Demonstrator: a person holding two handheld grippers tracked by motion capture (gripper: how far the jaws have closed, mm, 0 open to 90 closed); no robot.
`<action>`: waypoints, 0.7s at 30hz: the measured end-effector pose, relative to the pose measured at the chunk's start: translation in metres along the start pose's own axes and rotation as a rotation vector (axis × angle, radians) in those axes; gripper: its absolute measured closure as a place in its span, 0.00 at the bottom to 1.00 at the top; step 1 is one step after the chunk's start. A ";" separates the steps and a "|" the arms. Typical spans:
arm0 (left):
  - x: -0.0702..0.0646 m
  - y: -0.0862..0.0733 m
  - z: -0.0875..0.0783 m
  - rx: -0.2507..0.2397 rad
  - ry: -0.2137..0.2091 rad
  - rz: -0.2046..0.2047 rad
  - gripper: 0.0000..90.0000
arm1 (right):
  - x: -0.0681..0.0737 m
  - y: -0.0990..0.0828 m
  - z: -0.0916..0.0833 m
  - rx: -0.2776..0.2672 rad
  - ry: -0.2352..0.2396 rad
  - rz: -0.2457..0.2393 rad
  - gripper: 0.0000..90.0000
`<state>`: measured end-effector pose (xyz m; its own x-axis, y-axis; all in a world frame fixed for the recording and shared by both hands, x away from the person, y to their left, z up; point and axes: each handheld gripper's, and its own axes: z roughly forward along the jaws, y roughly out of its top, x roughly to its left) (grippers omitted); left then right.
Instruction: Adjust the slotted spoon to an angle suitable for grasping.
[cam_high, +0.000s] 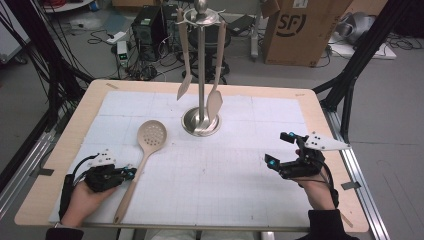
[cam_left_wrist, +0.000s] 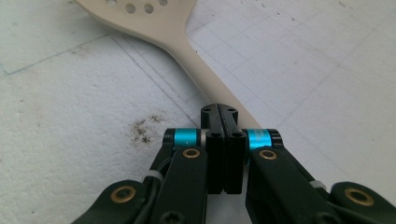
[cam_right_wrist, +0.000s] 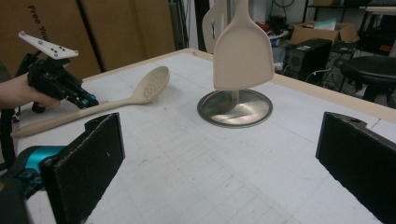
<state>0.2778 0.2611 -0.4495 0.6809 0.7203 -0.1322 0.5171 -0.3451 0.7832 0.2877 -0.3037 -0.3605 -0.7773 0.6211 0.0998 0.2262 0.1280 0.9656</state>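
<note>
A: The left gripper (cam_high: 131, 172) has its jaws pressed flat together with nothing between them. Its tips sit right at the handle of the slotted spoon (cam_high: 145, 155), just beside it or touching, I can't tell which.

B: And the spoon itself?

A: It lies flat on the white mat (cam_high: 225, 175). From the left gripper view the handle runs out from under the closed tips, up and away to the perforated bowl (cam_left_wrist: 140, 14).

B: The other tongs?

A: The right gripper (cam_high: 281, 150) has its jaws spread wide, holding nothing, low over the mat and well apart from the spoon. Ahead of its pads (cam_right_wrist: 88, 163) stands the steel utensil stand (cam_right_wrist: 235, 108), with a spatula (cam_right_wrist: 243, 51) hanging over its base.
</note>
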 end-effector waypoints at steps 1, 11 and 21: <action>0.000 0.000 0.000 0.005 0.001 0.005 1.00 | 0.000 0.000 0.000 0.001 0.000 -0.001 0.00; -0.009 0.001 0.003 0.011 -0.011 0.014 1.00 | 0.000 0.000 0.000 0.001 -0.003 0.005 0.00; -0.025 0.008 0.013 0.023 -0.040 0.039 1.00 | 0.000 0.000 0.002 0.006 -0.001 0.002 0.00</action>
<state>0.2716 0.2331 -0.4481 0.7208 0.6815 -0.1260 0.5012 -0.3869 0.7740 0.2883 -0.3021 -0.3612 -0.7761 0.6224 0.1014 0.2313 0.1314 0.9640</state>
